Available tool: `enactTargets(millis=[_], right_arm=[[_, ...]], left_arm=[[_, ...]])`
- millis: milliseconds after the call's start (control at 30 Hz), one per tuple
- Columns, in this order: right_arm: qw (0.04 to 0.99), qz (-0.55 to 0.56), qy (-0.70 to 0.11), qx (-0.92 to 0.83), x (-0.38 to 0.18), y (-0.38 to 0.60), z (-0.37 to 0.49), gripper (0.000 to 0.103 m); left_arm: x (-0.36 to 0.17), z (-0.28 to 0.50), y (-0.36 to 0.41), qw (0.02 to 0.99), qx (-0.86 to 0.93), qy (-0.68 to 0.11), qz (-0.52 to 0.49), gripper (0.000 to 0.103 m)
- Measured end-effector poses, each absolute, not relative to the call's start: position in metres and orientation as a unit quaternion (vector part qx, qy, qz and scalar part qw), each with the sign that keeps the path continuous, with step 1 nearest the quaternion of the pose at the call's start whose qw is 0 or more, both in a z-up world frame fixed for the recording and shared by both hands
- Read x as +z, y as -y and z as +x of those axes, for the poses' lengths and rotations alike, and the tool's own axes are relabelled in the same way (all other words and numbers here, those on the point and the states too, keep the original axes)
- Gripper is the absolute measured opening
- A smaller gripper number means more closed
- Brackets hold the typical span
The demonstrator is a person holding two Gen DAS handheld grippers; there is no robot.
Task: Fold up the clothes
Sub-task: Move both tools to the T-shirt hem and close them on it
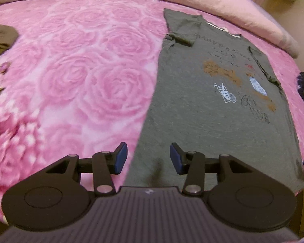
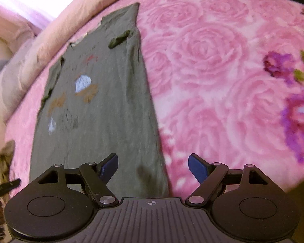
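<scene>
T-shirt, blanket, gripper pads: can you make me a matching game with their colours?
Things:
1. T-shirt
2. Blanket
3. Gripper pads
4. Folded clothing at the far left edge

Colours:
A. Blue
B. Brown
C. Grey
D. Pink with roses

Pairs: 1-C, 2-D, 3-A, 4-B

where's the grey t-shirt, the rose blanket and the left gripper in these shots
grey t-shirt point(image 1: 202, 121): left wrist view, plain front below the print
rose blanket point(image 1: 81, 70): left wrist view, bare rose pattern left of the shirt
left gripper point(image 1: 149, 158): left wrist view, midway between its blue-padded fingers
</scene>
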State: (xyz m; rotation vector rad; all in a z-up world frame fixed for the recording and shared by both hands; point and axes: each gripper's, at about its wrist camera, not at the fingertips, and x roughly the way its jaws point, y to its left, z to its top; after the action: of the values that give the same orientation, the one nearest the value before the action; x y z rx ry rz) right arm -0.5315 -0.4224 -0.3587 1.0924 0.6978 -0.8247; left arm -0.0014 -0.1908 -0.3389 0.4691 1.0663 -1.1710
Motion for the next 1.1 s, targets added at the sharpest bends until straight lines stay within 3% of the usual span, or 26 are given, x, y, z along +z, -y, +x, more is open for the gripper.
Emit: enactTargets(millis=[267, 567, 633, 700, 1100], right_arm=[[0.770, 0.492, -0.245, -0.326, -0.377, 0.412, -0.556, 0.080], [0.723, 0.593, -0.195, -0.296, -0.383, 0.399, -0.598, 0.073], [0.710, 0.617, -0.185, -0.286, -0.389, 0.404, -0.605, 0.067], [0.695, 0.635, -0.183, -0.283, -0.396, 0.410, -0.609, 0.050], [0.717, 0.639, -0.170, -0.223, -0.415, 0.442, -0.584, 0.050]], left_arm=[[-0.376, 0.035, 0.179, 0.616, -0.602, -0.480, 0.166, 0.035], [-0.391, 0.051, 0.141, 0.568, -0.609, -0.550, 0.063, 0.035], [-0.397, 0.058, 0.138, 0.564, -0.601, -0.565, 0.033, 0.034], [-0.401, 0.063, 0.137, 0.558, -0.593, -0.581, 0.009, 0.033], [-0.412, 0.079, 0.194, 0.518, -0.613, -0.597, 0.002, 0.034]])
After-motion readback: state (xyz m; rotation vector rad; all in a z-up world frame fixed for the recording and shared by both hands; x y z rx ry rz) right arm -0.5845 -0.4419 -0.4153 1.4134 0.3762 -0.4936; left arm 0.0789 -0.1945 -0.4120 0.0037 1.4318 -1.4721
